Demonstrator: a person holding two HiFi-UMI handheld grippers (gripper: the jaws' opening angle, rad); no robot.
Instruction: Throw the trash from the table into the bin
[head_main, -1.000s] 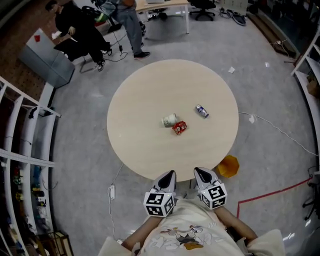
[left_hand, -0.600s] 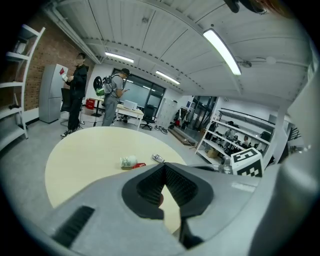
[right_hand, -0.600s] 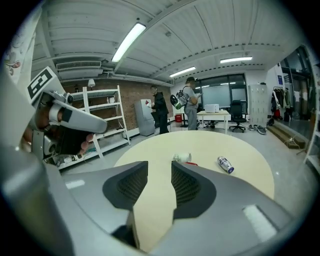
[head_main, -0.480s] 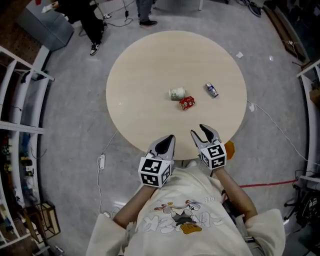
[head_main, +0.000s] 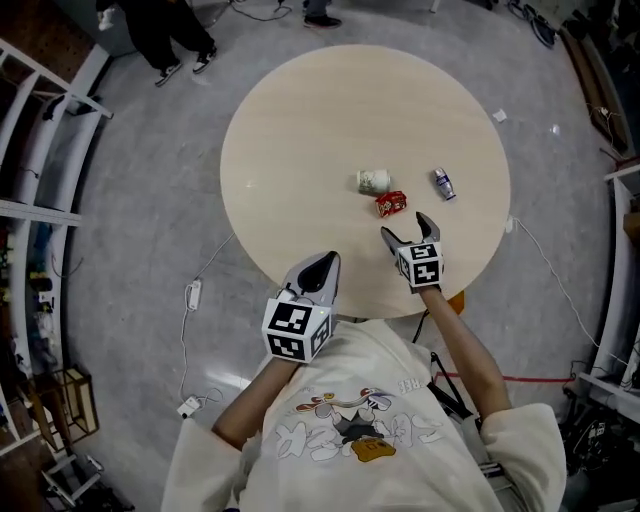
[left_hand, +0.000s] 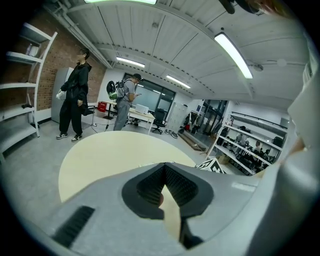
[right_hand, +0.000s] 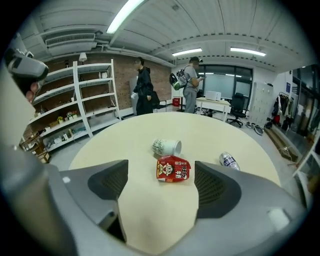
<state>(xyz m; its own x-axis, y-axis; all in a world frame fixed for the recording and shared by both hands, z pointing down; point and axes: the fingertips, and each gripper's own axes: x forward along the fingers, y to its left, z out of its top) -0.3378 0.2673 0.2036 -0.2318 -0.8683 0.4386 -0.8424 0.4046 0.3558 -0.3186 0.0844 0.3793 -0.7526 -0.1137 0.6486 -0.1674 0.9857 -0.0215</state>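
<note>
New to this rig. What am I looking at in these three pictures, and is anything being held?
There is no robot here: a person holds a claw tool in each hand, and the marker cubes are part of those tools. The top-down picture comes from a camera on the person's head. The other two come from cameras riding on each claw, looking along its jaws. On the round table lie a tipped cup, a red carton and a can. The left claw is shut and empty, at the table's near edge. The right claw has just been opening, with nothing between its jaws, and the carton lies just ahead of it. Nothing is held.
</note>
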